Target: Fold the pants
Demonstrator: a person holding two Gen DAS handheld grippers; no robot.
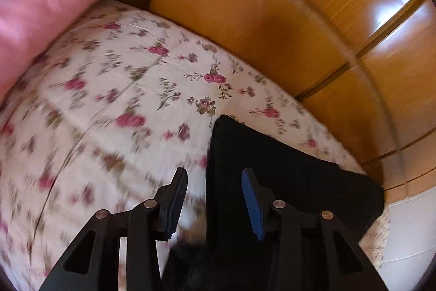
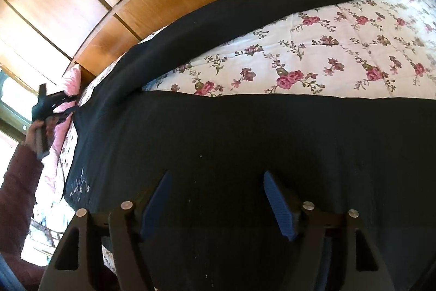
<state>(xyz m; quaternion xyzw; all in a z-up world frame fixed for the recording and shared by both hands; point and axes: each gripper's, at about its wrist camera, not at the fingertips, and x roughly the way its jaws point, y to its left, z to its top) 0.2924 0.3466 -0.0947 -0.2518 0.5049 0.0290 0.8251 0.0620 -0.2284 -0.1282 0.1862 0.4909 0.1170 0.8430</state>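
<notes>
Right wrist view: black pants [image 2: 218,143] are spread across the flowered bed [image 2: 340,51], one leg stretched along the wooden wall [image 2: 81,4]. The right tongs [image 2: 216,205] are held open above the fabric, gripping nothing. The left tongs [image 1: 215,202] are seen open over a pants edge, with bare bedspread to their left beside a pink pillow [image 1: 62,2].

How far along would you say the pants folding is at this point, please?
Early. Done: the black pants lie spread on the floral bed, legs apart in a V. In hand: nothing yet; the right gripper hovers open over the near leg, the left gripper open over the pants' edge, its view blurred. Left: every fold; no layer looks doubled over.
</notes>
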